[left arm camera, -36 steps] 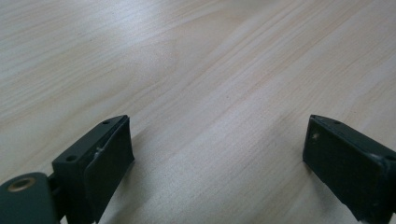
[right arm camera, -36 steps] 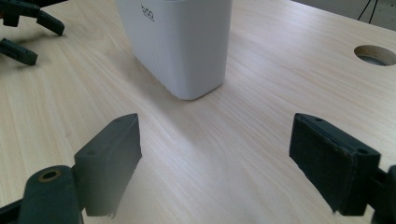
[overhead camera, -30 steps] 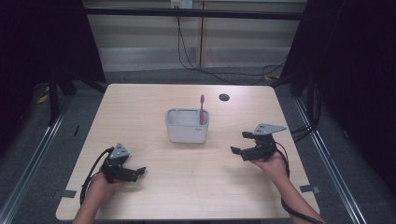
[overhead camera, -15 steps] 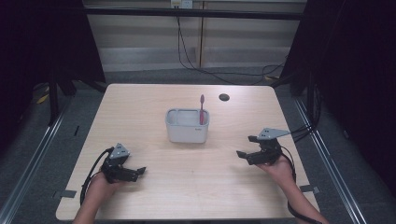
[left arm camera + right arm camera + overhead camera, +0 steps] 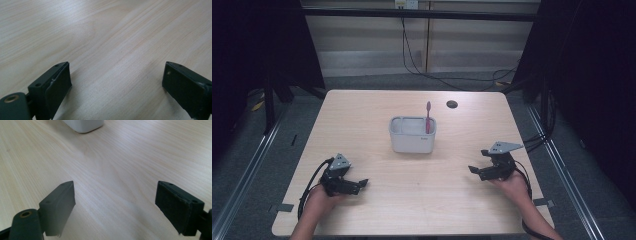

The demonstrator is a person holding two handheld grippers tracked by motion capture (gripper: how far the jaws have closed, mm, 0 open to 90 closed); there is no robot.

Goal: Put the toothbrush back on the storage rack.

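A white rectangular holder [image 5: 412, 135] stands at the middle of the wooden table [image 5: 362, 115], with a pink toothbrush [image 5: 428, 116] upright in its right end. My left gripper [image 5: 360, 184] rests low on the table near the front left, jaws wide apart and empty; its own view shows bare wood between its fingers [image 5: 56, 85]. My right gripper [image 5: 474, 171] sits at the front right, open and empty, pointing left. A corner of the holder [image 5: 83, 125] appears at the top of the right gripper view, well beyond its fingers [image 5: 60, 202].
A small dark round hole or disc [image 5: 452, 104] lies near the table's back right. Metal rails [image 5: 252, 150] run along the floor on both sides. Cables [image 5: 422, 60] trail on the floor behind the table.
My right gripper has moved back toward the front right edge and down, away from the holder. The left gripper has stayed in place.
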